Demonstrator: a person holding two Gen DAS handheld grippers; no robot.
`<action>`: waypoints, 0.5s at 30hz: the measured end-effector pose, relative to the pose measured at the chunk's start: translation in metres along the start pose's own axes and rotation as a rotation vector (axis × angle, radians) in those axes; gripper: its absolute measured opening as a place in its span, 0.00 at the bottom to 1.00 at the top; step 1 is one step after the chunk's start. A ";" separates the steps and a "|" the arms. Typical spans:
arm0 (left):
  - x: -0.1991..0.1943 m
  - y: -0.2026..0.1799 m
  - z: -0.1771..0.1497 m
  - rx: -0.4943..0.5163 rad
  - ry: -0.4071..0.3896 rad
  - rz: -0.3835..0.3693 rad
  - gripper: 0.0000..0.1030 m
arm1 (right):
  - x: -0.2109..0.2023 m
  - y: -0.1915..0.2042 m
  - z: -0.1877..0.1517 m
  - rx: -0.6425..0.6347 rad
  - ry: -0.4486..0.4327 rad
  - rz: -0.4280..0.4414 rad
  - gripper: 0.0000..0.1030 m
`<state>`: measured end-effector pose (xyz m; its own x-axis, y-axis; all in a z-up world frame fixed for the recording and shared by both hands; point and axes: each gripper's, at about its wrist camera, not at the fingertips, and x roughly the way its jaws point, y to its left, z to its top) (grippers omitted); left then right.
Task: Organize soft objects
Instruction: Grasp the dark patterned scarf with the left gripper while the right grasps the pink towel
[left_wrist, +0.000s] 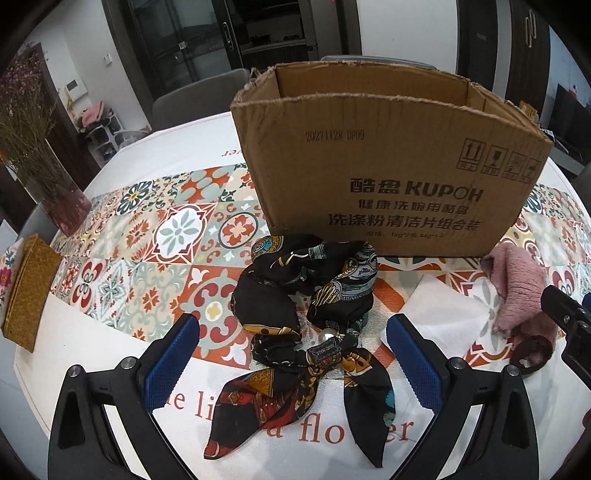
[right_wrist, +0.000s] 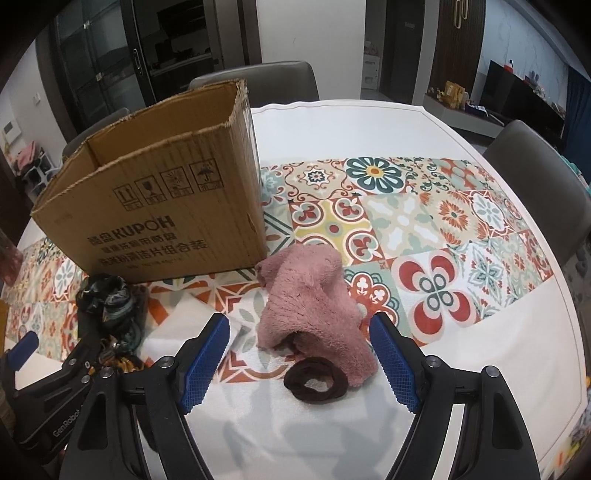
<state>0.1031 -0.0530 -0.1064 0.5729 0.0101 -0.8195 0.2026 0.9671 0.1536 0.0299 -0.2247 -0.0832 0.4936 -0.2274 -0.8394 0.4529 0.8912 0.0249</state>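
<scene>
On the far left a woven mat lies beside a vase. The left gripper has its jaws apart over the dark patterned scarf, not touching it. Behind stands the cardboard box. To the right, the right gripper is also spread wide, above the pink fuzzy cloth and a brown hair band on the tablecloth.
</scene>
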 end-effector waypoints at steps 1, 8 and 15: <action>0.002 0.000 0.001 0.000 0.002 0.002 1.00 | 0.003 0.000 0.001 0.001 0.003 0.001 0.77; 0.019 -0.007 0.004 0.012 0.021 0.004 1.00 | 0.025 -0.002 0.004 0.018 0.031 0.000 0.77; 0.041 -0.012 0.004 0.025 0.055 0.011 1.00 | 0.049 -0.005 0.006 0.023 0.071 -0.008 0.77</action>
<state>0.1276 -0.0656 -0.1396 0.5309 0.0354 -0.8467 0.2171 0.9601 0.1763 0.0559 -0.2424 -0.1213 0.4363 -0.2055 -0.8760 0.4739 0.8801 0.0296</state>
